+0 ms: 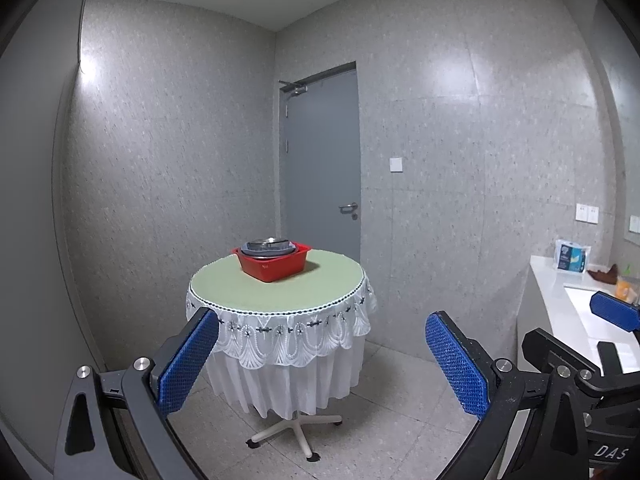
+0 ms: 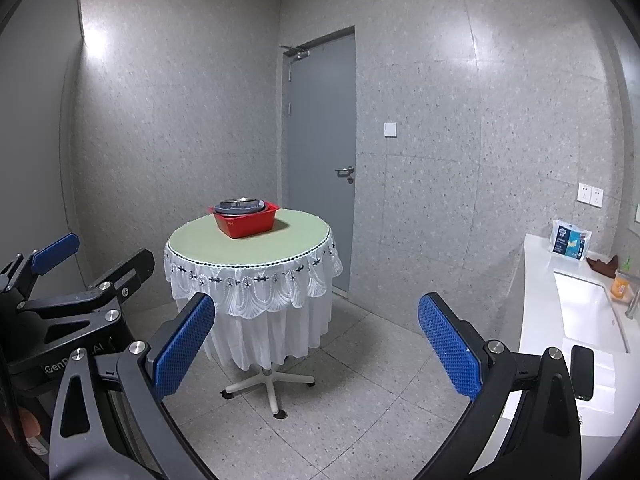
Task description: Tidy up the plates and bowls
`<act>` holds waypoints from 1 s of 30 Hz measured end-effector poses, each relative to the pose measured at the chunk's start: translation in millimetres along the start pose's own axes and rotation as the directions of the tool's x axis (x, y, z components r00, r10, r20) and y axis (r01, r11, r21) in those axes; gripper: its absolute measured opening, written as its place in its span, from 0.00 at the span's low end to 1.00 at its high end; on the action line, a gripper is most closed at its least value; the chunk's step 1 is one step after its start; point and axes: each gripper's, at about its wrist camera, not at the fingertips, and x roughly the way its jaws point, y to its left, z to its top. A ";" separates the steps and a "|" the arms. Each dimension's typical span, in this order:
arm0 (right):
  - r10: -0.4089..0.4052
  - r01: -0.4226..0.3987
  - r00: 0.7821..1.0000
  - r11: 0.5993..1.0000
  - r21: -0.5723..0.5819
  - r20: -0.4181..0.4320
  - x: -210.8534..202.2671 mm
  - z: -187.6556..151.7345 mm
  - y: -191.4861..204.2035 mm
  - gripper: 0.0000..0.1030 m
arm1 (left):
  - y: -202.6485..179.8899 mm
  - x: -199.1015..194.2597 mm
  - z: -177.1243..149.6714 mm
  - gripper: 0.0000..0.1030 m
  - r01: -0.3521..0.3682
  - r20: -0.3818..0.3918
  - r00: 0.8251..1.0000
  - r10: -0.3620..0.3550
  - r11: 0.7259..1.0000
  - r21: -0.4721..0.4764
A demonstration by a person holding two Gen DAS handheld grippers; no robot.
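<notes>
Both tools, left tool and right tool, hang wide open and empty; I'm well short of the red tub of stacked dishes on the table.

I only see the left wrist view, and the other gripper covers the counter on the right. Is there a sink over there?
Observer: Yes. The right wrist view shows a white sink set into the counter.
Operator: Does it have a tap?
Observer: A metal tap rises at the basin's right side, cut off by the frame edge.
Operator: I see only one pad of the right gripper. What is its state?
Observer: The right gripper is open, with nothing between its fingers.
</notes>
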 end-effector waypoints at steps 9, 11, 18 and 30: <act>-0.002 0.002 1.000 1.000 0.002 0.001 2.3 -0.2 -0.4 1.00 | 3.1 8.8 1.1 0.99 0.003 0.006 1.000 -0.003 1.000 -0.002; 0.002 -0.002 1.000 1.000 0.003 0.001 3.6 -0.5 -1.6 1.00 | 4.6 10.4 0.5 0.99 0.003 0.004 1.000 -0.003 1.000 -0.002; 0.010 -0.010 1.000 1.000 0.001 0.000 8.9 1.1 -3.0 1.00 | 9.1 12.6 2.6 0.99 0.000 0.008 1.000 0.000 1.000 0.000; 0.011 -0.011 1.000 1.000 0.006 -0.010 20.1 2.0 -11.4 1.00 | 6.0 22.4 5.5 0.99 0.003 0.003 1.000 -0.003 1.000 0.009</act>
